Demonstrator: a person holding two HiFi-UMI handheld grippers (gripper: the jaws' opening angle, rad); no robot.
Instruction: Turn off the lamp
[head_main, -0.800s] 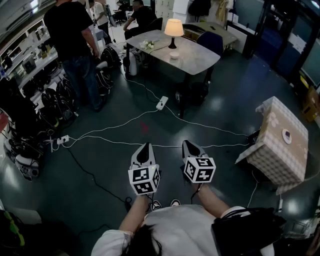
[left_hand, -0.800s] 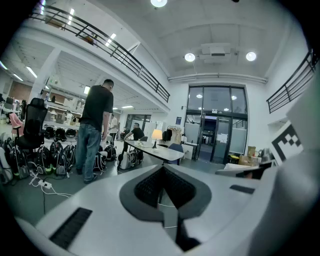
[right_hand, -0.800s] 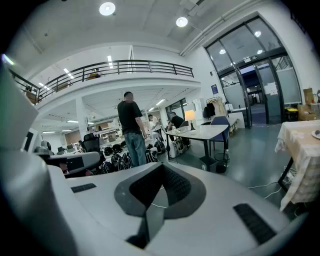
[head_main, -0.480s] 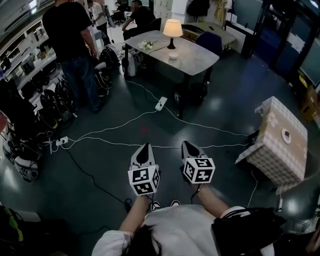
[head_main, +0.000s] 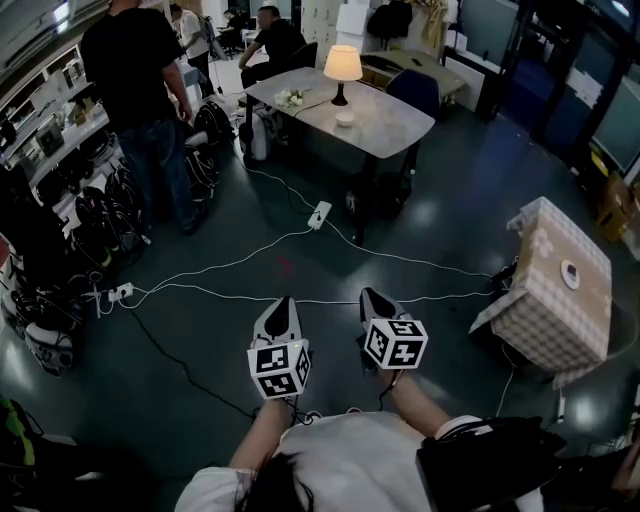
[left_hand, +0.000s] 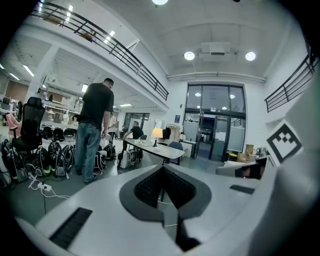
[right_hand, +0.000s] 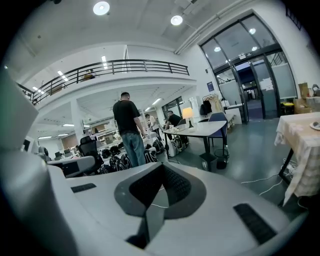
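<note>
Ahead, lit lamp on grey table, dark floor; left gripper, right gripper clenched.

One lamp, two tables, two grippers, two power strips

Lit lamp on far grey table (seated person behind it); left gripper and right gripper side by side, well apart from it.

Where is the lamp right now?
In the head view, the lit lamp stands on the grey table at the top middle, with white flowers to its left.
</note>
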